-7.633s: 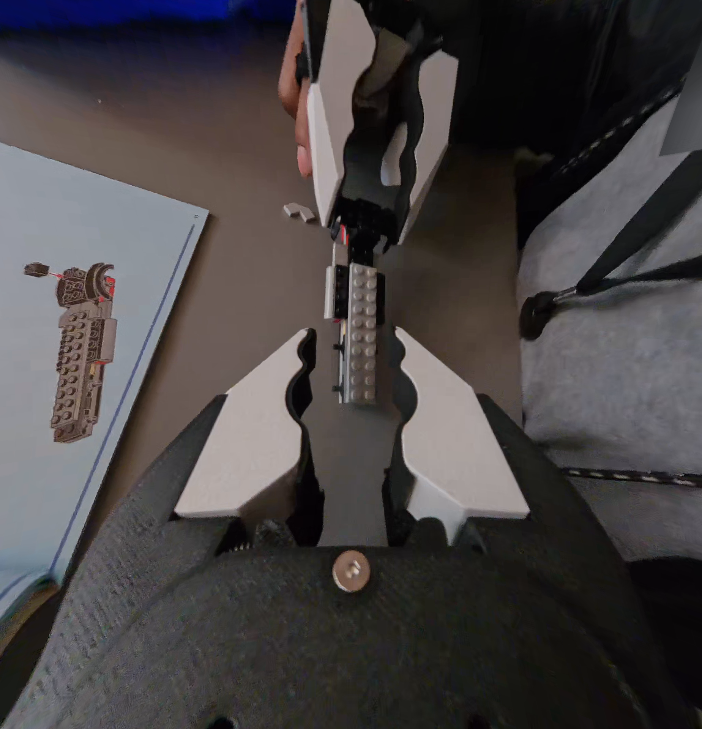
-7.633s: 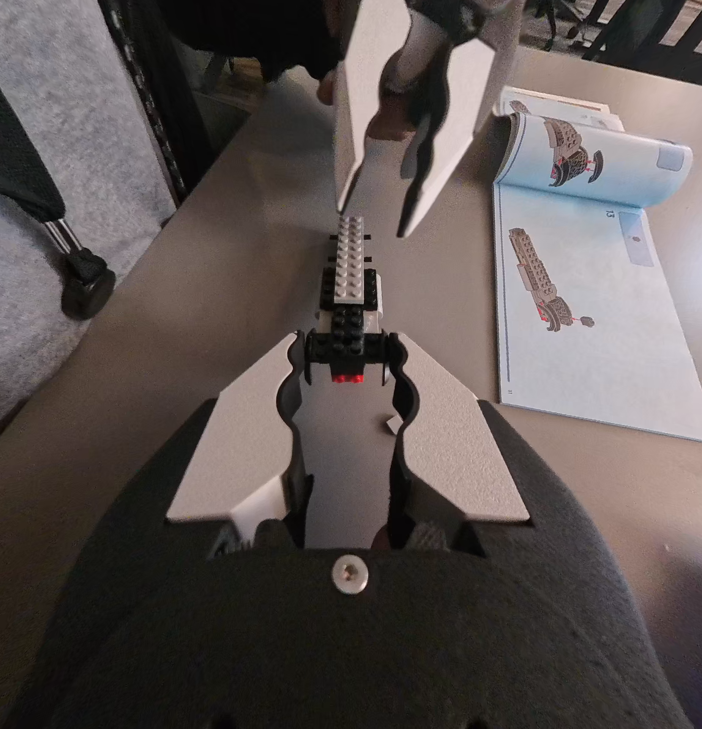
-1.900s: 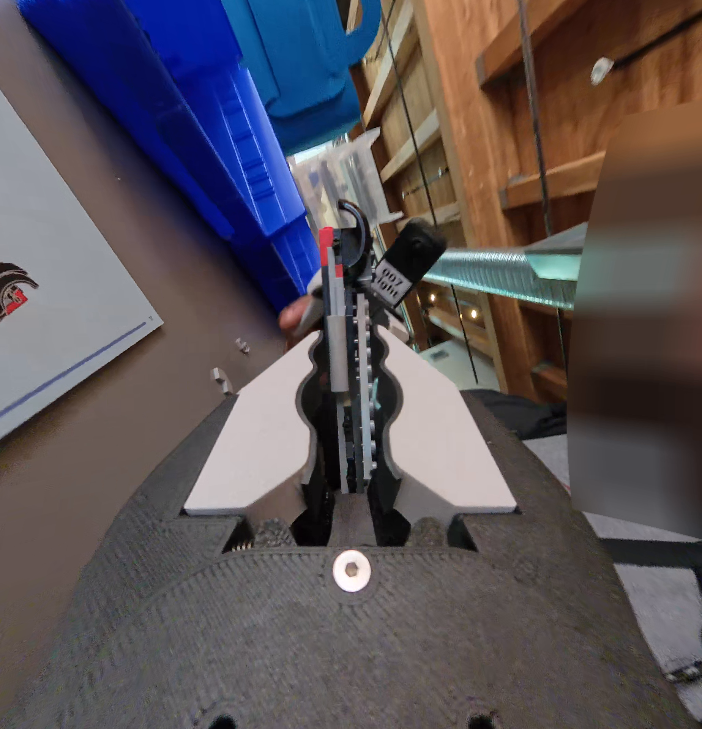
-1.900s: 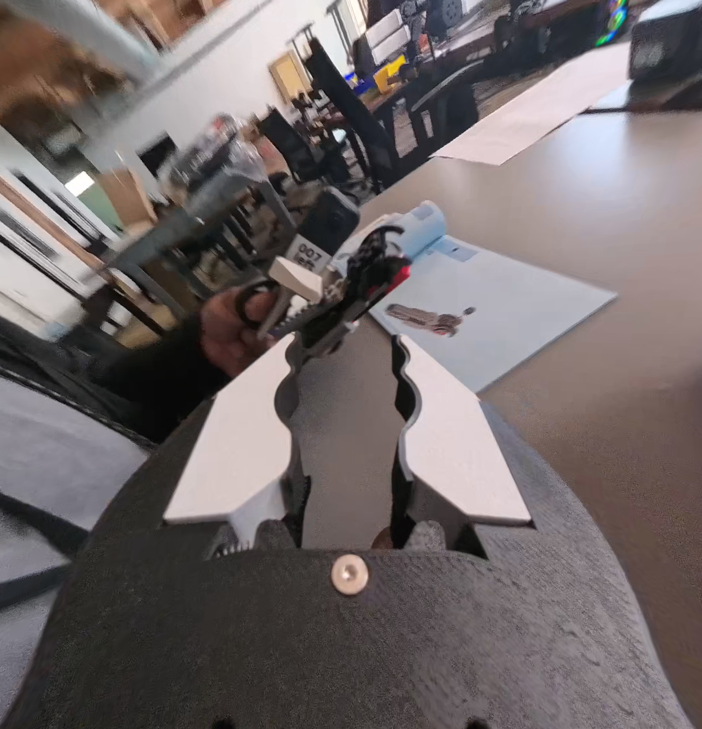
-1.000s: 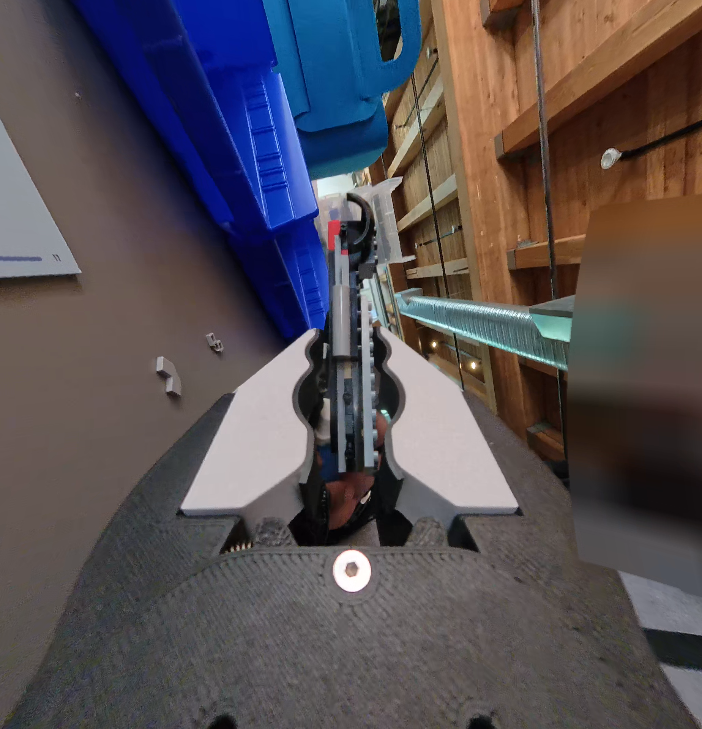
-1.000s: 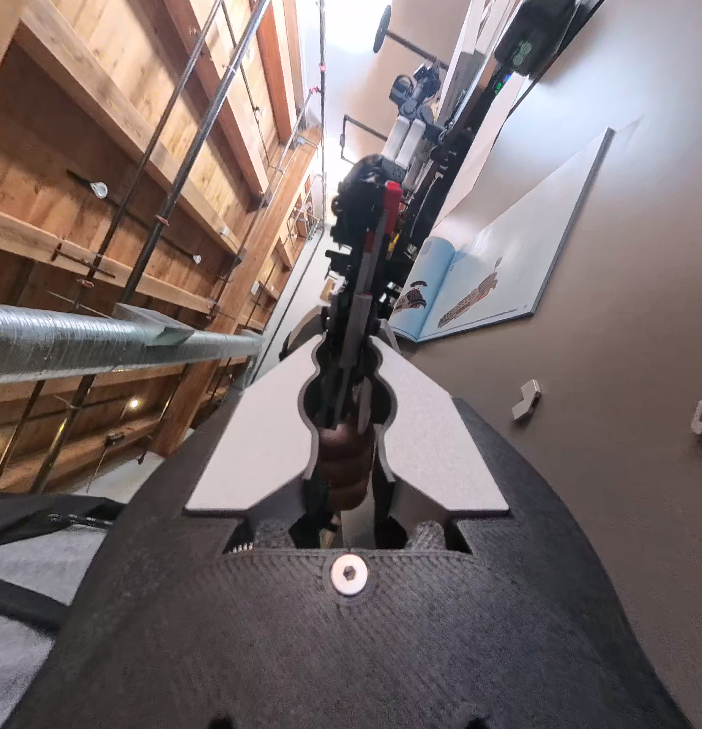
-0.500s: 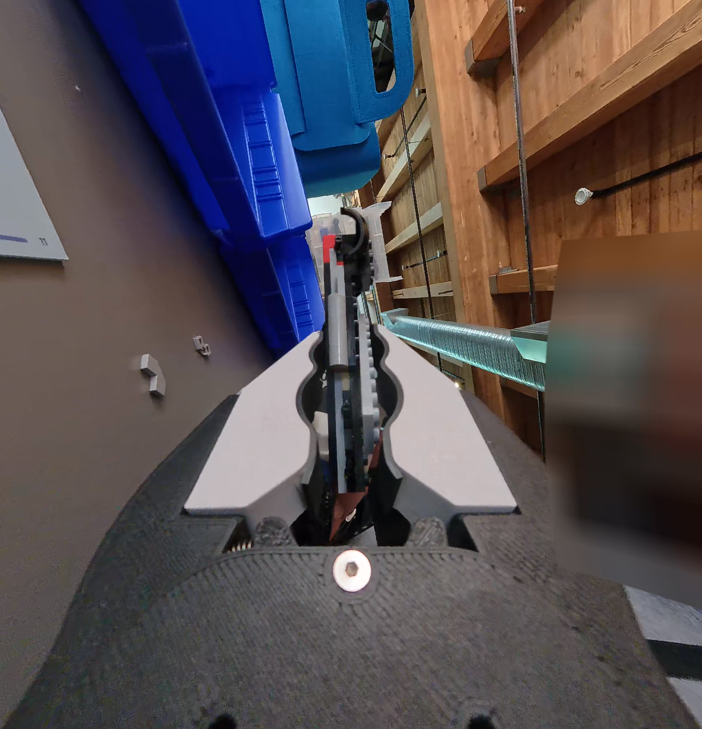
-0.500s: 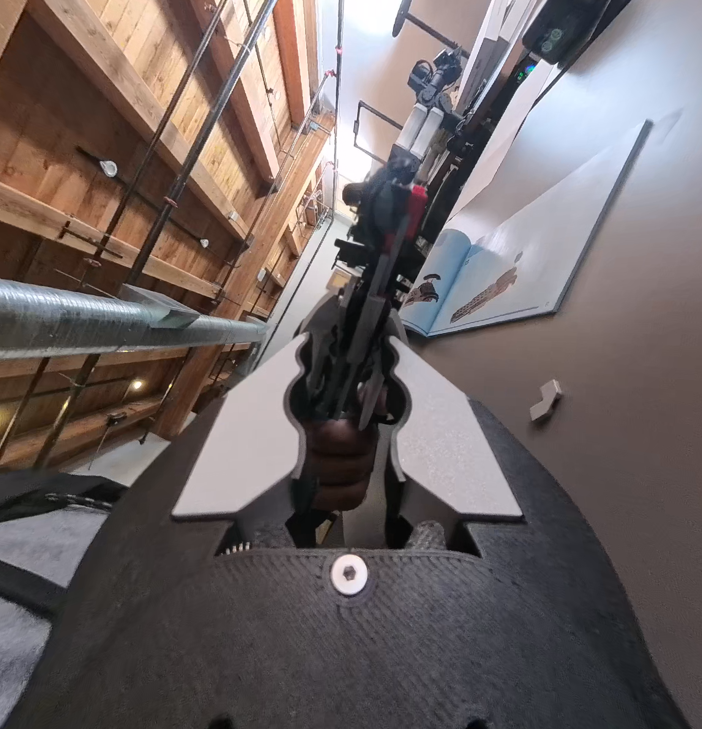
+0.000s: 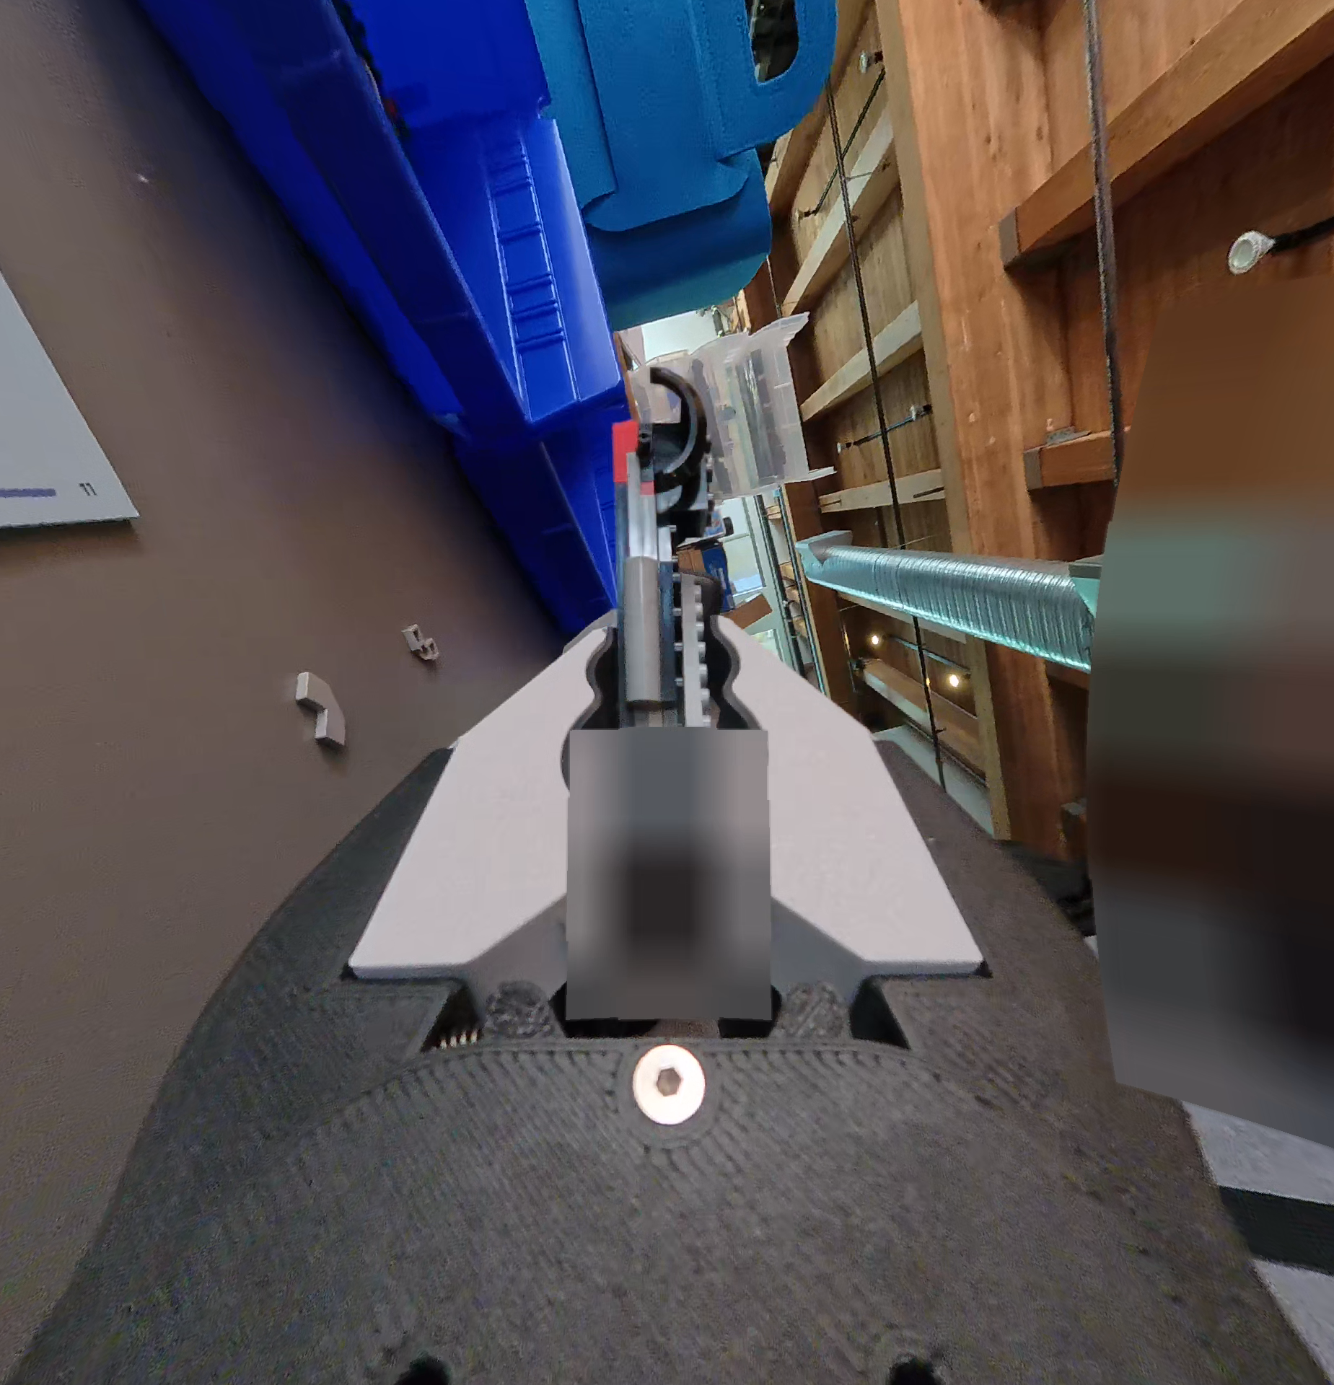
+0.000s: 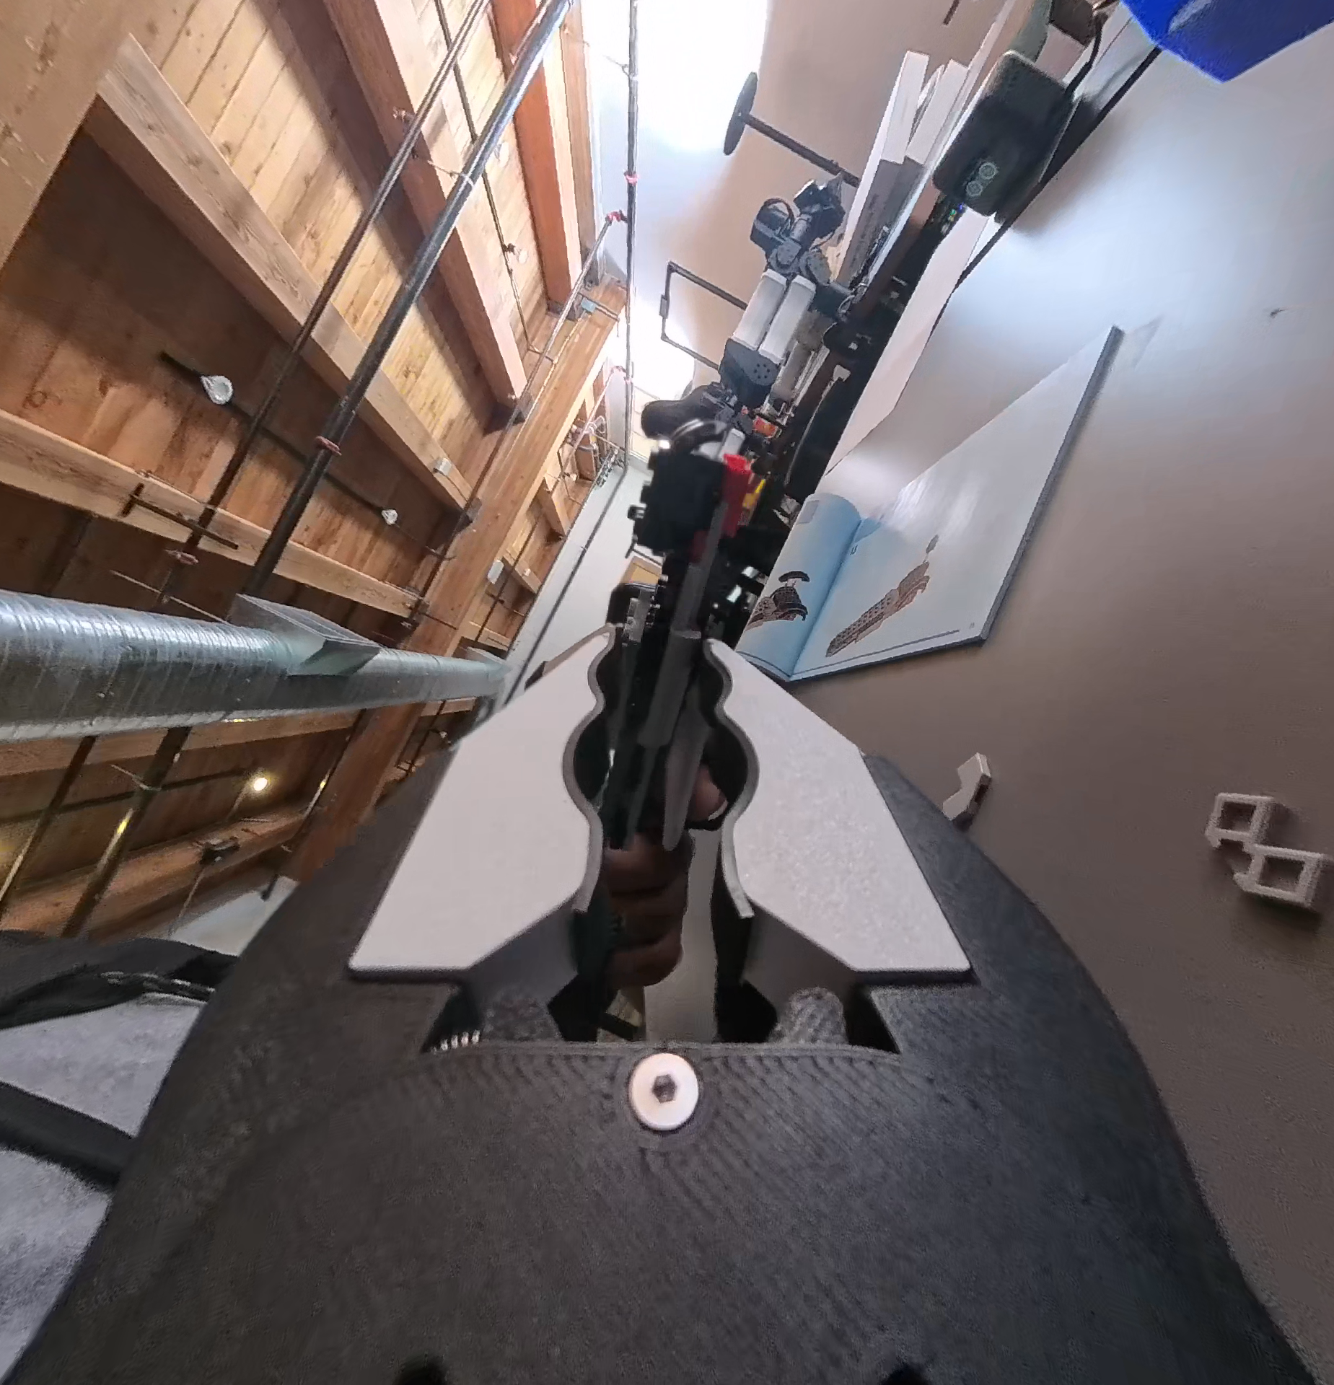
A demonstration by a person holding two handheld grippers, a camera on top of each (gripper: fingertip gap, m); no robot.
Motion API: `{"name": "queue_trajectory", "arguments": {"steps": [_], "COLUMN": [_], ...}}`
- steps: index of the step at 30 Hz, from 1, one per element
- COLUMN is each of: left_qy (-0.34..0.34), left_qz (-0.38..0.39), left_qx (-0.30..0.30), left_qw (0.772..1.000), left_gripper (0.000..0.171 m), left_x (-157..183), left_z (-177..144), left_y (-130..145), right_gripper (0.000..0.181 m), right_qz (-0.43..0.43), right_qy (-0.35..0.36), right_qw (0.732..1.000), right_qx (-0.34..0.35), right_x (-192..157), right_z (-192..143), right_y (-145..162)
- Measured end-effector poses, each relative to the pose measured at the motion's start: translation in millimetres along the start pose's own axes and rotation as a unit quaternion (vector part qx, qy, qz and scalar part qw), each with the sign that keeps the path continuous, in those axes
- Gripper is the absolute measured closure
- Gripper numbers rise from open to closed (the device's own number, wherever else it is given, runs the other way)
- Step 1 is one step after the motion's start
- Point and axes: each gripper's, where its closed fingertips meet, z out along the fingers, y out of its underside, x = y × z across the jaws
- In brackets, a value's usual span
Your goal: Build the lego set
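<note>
The lego model (image 9: 640, 599) is a long grey and black build with a red tip and a black arch at its far end. It is held up off the table, edge-on to both cameras. My left gripper (image 9: 667, 629) is shut on its near end; a blurred patch hides the inner jaws. In the right wrist view the model (image 10: 679, 569) runs between the fingertips of my right gripper (image 10: 660, 644), which is shut on it. A hand shows behind the jaws.
On the brown table (image 9: 161, 712) lie a grey L-shaped piece (image 9: 320, 708) and a small grey piece (image 9: 421, 644). The right wrist view shows a white angled piece (image 10: 967, 787), a light grey two-hole piece (image 10: 1263, 854) and the open instruction booklet (image 10: 948, 524). Blue bins (image 9: 439, 225) stand at the table's edge. The grippers are tip to tip, or close to it.
The model lay on the table 7.6 s ago; now both grippers hold it up in the air. In the last half second the right fingers closed tighter on it.
</note>
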Motion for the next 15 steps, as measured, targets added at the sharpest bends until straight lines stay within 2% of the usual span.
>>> {"name": "queue_trajectory", "arguments": {"steps": [7,15], "left_qy": [0.000,0.047], "left_qz": [0.051,-0.005], "left_qx": [-0.030,-0.018], "left_qw": [0.998,0.999], "left_gripper": [0.145,0.142], "left_x": [5.2,9.1], "left_z": [-1.8,-8.2], "left_y": [2.0,1.1], "right_gripper": [0.161,0.162], "right_qz": [0.014,0.030], "right_qy": [-0.015,-0.029], "right_qw": [1.000,0.999], "right_qx": [0.011,0.032], "right_x": [-2.6,-3.2], "right_z": [-1.6,-3.6], "right_y": [-1.4,-6.9]}}
